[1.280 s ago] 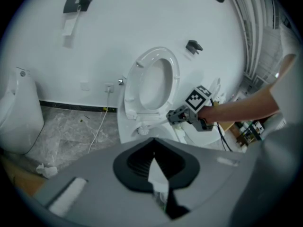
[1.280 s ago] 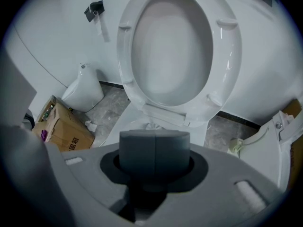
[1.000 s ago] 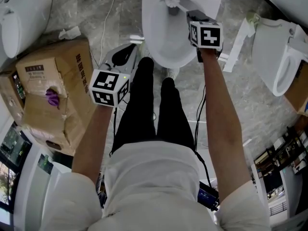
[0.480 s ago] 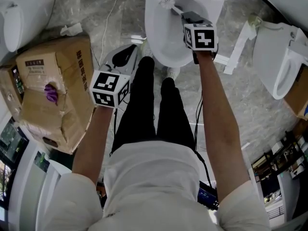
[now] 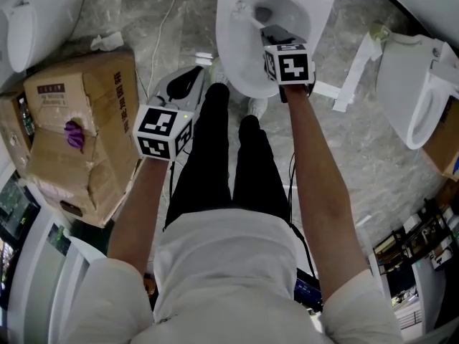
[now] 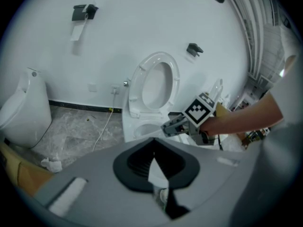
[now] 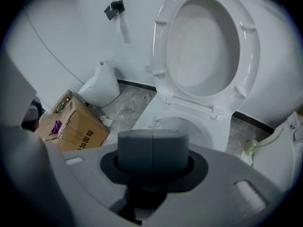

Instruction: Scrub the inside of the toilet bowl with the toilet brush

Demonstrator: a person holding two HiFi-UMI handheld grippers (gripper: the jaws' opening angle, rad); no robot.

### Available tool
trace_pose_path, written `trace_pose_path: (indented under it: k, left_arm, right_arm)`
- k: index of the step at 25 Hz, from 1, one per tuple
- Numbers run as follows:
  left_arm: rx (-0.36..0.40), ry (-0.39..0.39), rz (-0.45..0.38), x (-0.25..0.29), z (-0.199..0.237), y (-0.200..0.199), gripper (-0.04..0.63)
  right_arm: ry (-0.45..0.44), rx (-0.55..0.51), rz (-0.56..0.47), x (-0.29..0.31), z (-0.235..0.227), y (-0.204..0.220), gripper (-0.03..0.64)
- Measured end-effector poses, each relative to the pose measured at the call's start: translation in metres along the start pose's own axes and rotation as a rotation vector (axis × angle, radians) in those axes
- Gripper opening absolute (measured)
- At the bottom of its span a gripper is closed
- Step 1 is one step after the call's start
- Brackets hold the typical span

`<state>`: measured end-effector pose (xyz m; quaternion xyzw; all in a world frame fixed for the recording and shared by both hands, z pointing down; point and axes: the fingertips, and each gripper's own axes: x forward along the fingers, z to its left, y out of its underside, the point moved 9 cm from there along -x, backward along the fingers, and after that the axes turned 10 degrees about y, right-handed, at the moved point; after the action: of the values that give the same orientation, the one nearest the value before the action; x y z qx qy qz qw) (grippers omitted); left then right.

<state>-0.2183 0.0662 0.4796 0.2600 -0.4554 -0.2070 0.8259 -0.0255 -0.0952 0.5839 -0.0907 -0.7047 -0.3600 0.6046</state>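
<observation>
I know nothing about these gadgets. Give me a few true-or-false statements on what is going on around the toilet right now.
1. The toilet seat is raised. True.
2. The right gripper is shut on the toilet brush, whose bristle end is inside the toilet bowl. True.
3. Both grippers hold the brush. False: the left gripper is away from the toilet, beside the person's leg, and touches no brush.
4. The cardboard box stands on the person's right. False: it is on the floor at the person's left.
5. Something purple lies on the box. True.
</observation>
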Motion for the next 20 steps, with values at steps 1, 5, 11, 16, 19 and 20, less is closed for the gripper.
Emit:
trace_pose_path:
  k: [1, 5, 11, 16, 19, 20]
  left_arm:
    - [0.0, 0.0, -0.001, 0.0, -0.002, 0.001, -0.008]
    - [0.003, -0.002, -0.004, 0.0, -0.007, 0.002, -0.007]
    - [0.005, -0.006, -0.003, 0.001, -0.016, 0.007, -0.007]
    - [0.007, -0.007, -0.005, 0.002, -0.024, 0.009, -0.008]
    - [0.01, -0.006, -0.008, 0.003, -0.029, 0.009, -0.006]
    - [0.012, -0.006, -0.009, 0.004, -0.03, 0.009, -0.006]
  right_arm:
    - [-0.004, 0.0, 0.0, -0.001, 0.002, 0.002, 0.146]
    - [-0.021, 0.0, 0.0, -0.004, 0.007, 0.011, 0.146]
    - [-0.044, 0.002, 0.0, -0.008, 0.011, 0.027, 0.146]
    - [-0.072, 0.003, -0.002, -0.014, 0.017, 0.041, 0.146]
    - [-0.101, 0.001, -0.01, -0.018, 0.019, 0.051, 0.146]
    - [-0.107, -0.001, -0.011, -0.019, 0.02, 0.055, 0.146]
